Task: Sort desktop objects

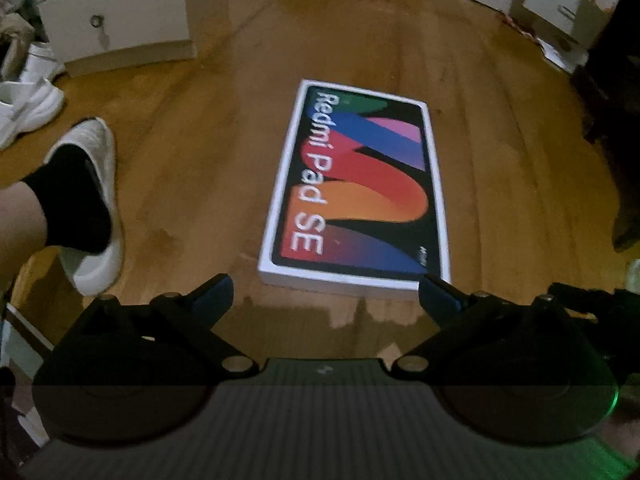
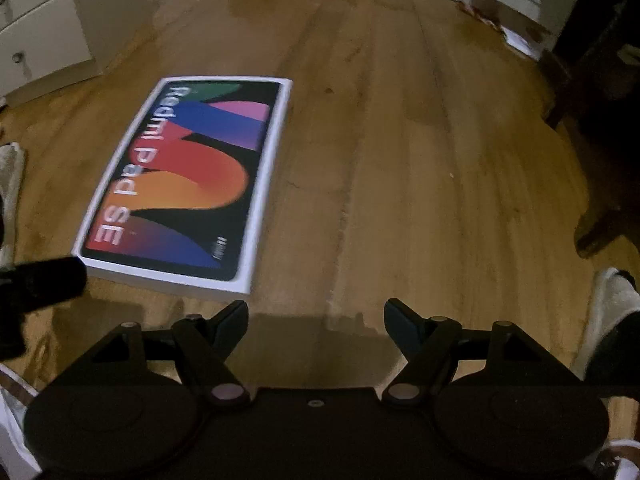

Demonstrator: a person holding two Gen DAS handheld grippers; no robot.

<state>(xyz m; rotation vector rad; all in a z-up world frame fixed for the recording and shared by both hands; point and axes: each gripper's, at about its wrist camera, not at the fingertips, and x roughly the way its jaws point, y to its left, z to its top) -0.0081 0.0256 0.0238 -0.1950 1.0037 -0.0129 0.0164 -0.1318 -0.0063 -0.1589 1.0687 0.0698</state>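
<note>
A flat white tablet box [image 1: 356,188] with a colourful print and the words "Redmi Pad SE" lies on the wooden floor [image 1: 200,184]. My left gripper [image 1: 326,290] hangs open above the floor just short of the box's near edge, nothing between its fingers. In the right wrist view the same box [image 2: 188,184] lies to the left, and my right gripper [image 2: 316,316] stands open over bare floor [image 2: 400,180] to the right of the box's near corner. The dark left gripper's side [image 2: 36,280] shows at the left edge.
A person's foot in a black sock and white slipper [image 1: 90,204] rests left of the box; the other slipper [image 2: 612,308] shows at the right. White drawer cabinets [image 1: 116,20] stand at the back left, more white furniture [image 1: 560,4] at the back right, white shoes [image 1: 28,92] at the left.
</note>
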